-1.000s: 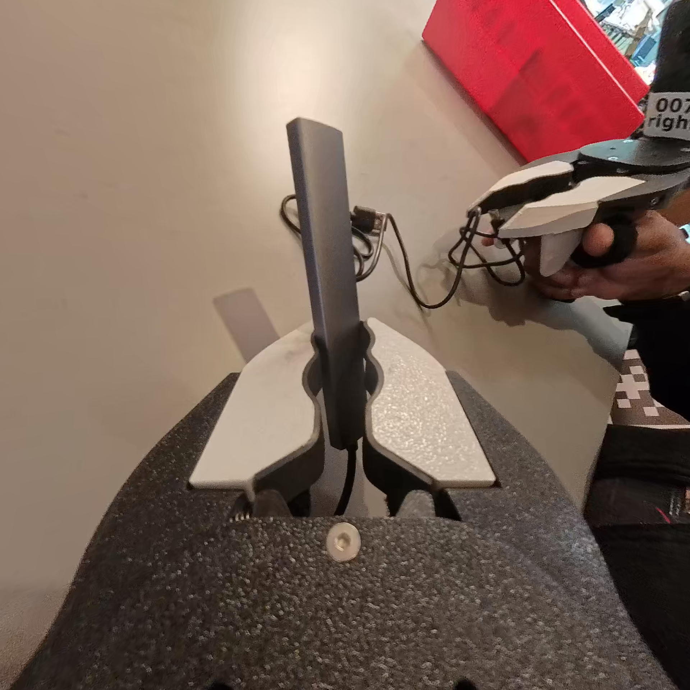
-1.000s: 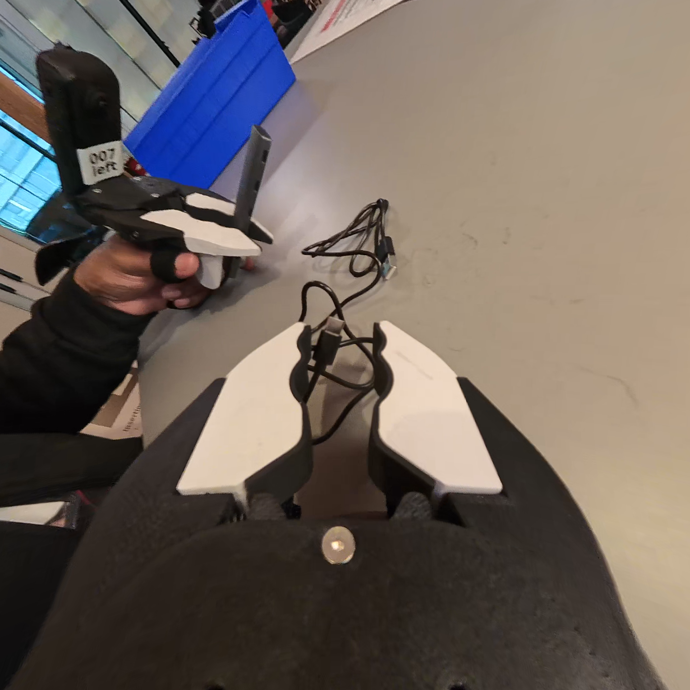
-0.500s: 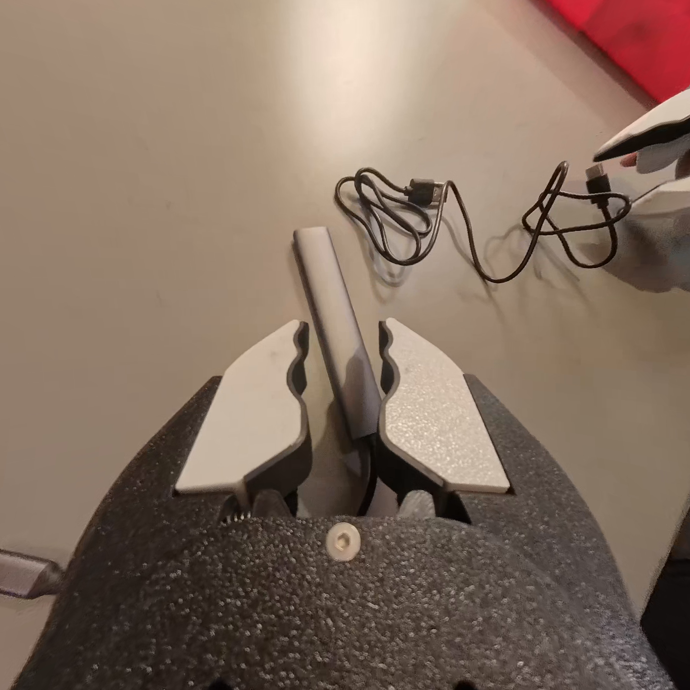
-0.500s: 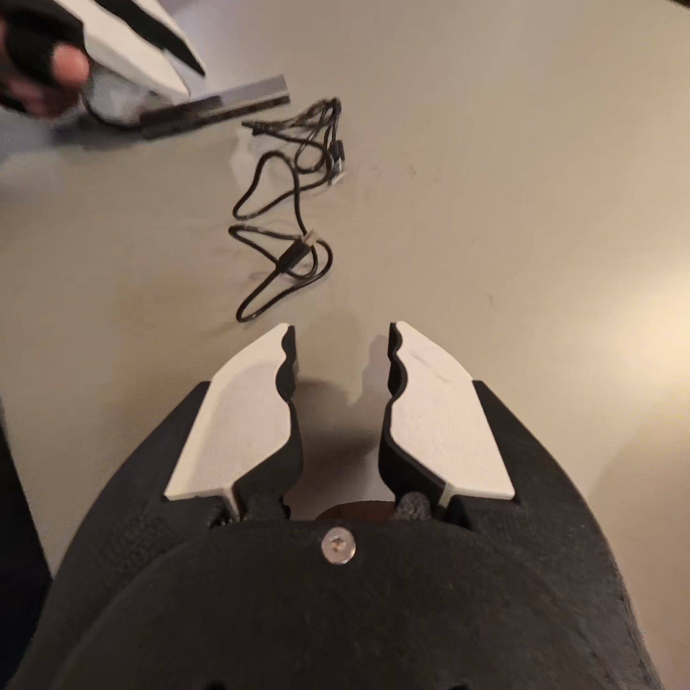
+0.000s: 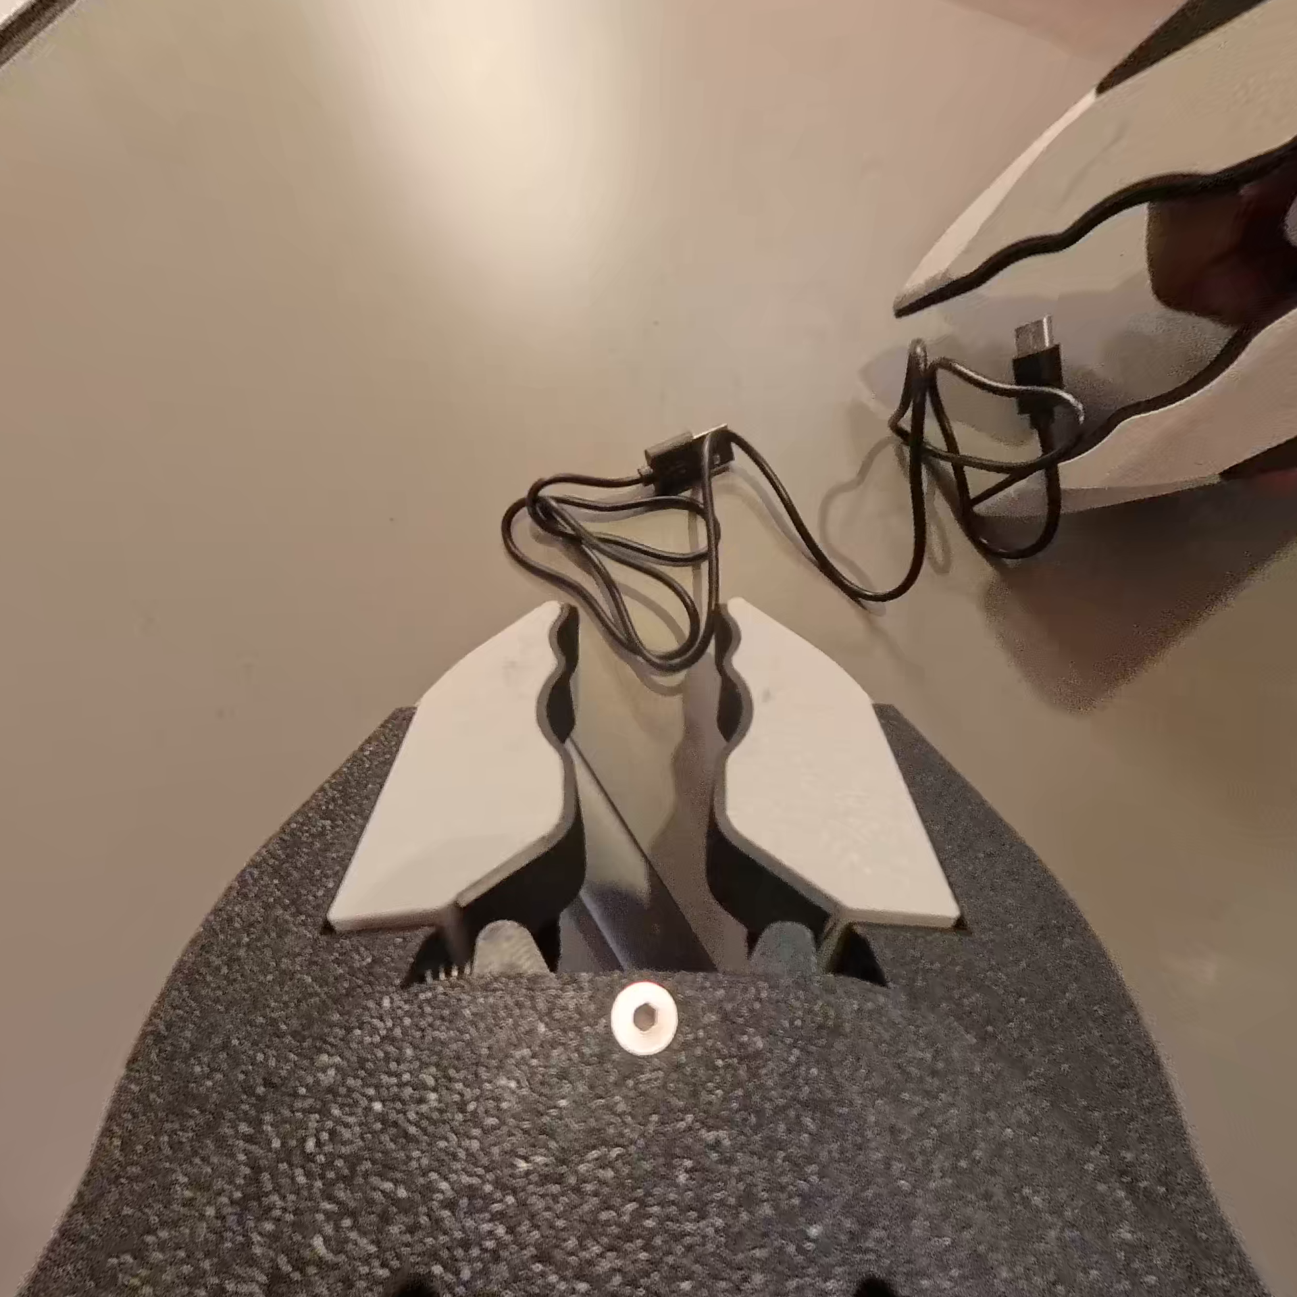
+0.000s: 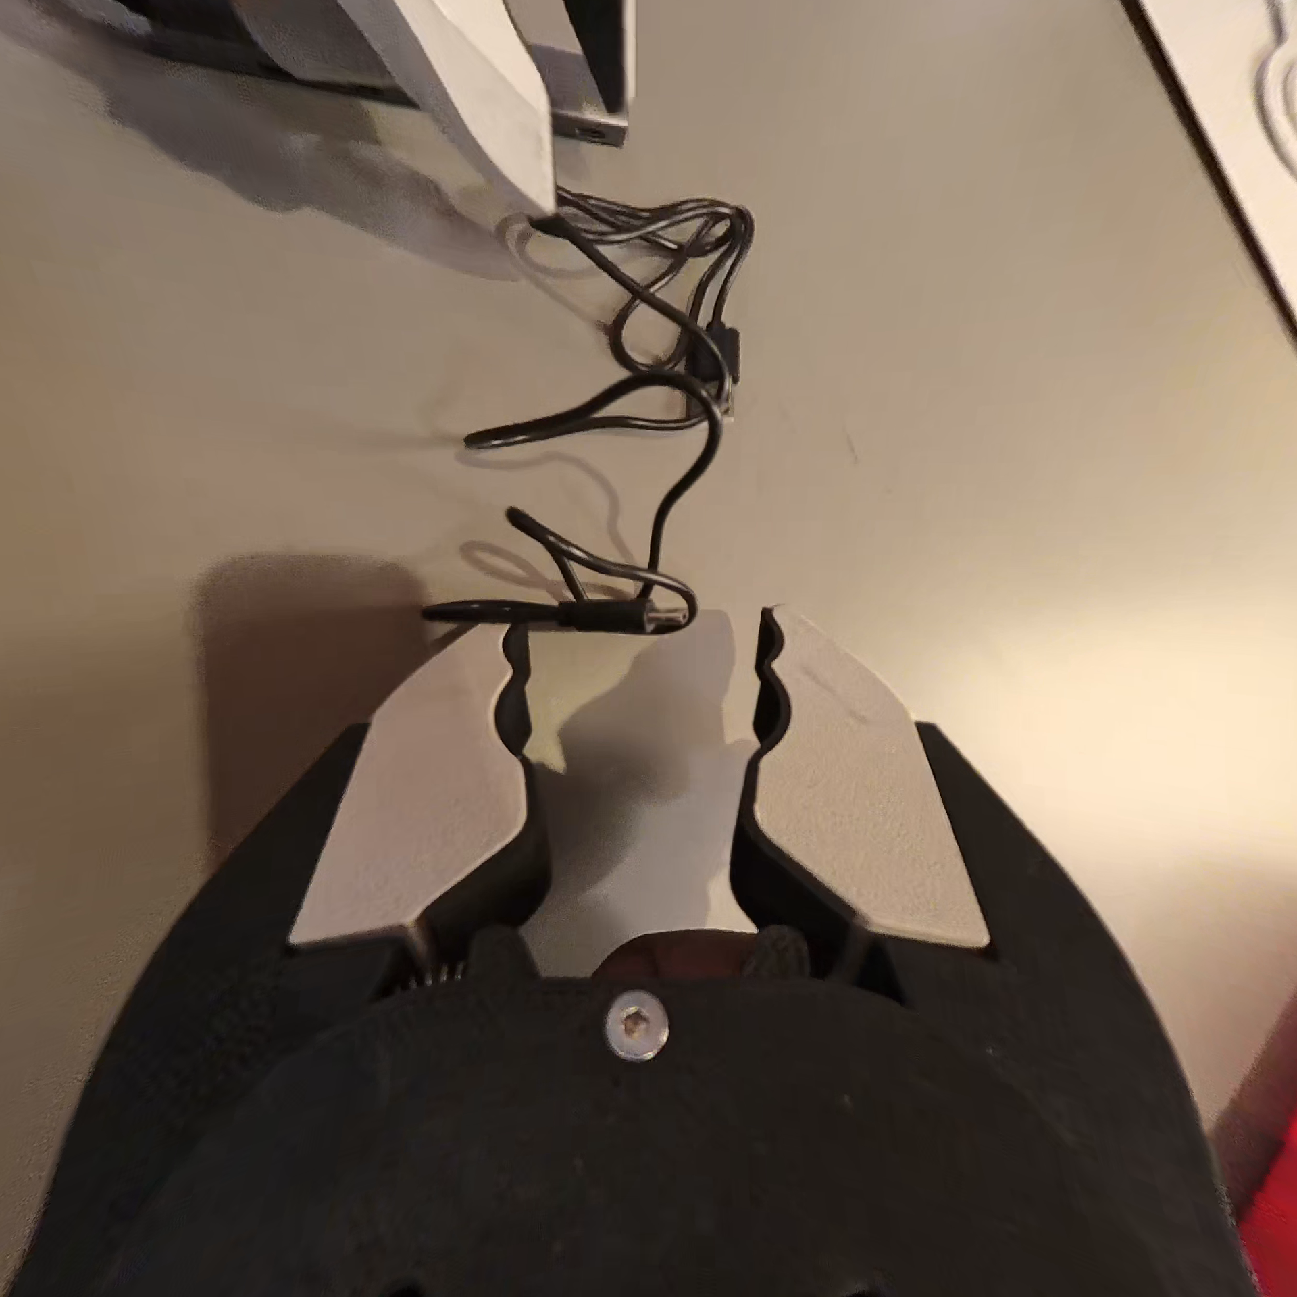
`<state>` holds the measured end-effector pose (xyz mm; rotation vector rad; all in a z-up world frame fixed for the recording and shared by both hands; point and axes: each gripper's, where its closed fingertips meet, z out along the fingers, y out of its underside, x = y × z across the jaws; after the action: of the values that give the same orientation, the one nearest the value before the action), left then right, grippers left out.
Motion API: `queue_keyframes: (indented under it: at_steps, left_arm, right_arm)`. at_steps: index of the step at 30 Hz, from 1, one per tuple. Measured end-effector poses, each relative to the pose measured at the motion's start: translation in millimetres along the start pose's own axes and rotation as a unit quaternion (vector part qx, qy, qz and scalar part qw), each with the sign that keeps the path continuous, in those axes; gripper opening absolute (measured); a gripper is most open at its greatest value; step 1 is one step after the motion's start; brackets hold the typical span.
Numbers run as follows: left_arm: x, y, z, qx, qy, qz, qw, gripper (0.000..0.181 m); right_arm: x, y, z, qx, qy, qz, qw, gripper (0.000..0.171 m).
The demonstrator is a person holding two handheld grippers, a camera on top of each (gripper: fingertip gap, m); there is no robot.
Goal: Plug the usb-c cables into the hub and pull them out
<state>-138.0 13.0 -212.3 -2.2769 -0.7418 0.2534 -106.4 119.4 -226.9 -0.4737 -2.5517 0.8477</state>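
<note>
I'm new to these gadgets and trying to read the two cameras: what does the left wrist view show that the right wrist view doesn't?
Only the left wrist view shows the grey hub lying between both fingers of the open left gripper.

Only the right wrist view shows the hub's slotted end, a white sheet at the table's far edge, and something red in the corner.

Both show the black cable loose on the table, with both of its plugs unplugged, and the open right gripper.
</note>
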Motion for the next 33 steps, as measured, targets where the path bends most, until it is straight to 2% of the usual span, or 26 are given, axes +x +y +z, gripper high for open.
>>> queue_keyframes:
  at_steps: [4,8,10,15,21,26,30,33]
  left_arm:
    - [8,1,14,-0.027,0.010,0.031,0.999,0.030]
    - [23,-4,19,-0.005,0.027,0.058,0.998,0.010]
    - [33,-3,23,-0.003,0.042,0.062,0.997,0.008]
    - [44,0,26,-0.006,0.049,0.087,0.995,0.007]
    - [15,-8,-1,0.033,0.008,-0.002,0.999,0.016]
    - [-10,2,2,-0.019,-0.030,-0.046,0.998,0.026]
    - [-16,9,22,-0.076,-0.056,-0.017,0.995,0.026]
    - [-11,3,30,-0.075,-0.061,0.004,0.995,0.022]
  right_arm:
    - [3,-10,2,-0.001,0.010,-0.048,0.999,0.065]
    - [5,-17,6,0.001,0.008,-0.091,0.996,0.072]
    - [5,-19,9,-0.003,0.003,-0.112,0.994,0.075]
    - [3,-32,15,0.001,-0.019,-0.175,0.984,0.078]
    - [2,-43,14,0.004,-0.059,-0.239,0.969,0.077]
    - [-1,-43,17,-0.016,-0.107,-0.290,0.951,0.079]
    - [-4,-43,24,-0.032,-0.142,-0.315,0.938,0.079]
    - [0,-37,32,-0.052,-0.152,-0.308,0.938,0.077]
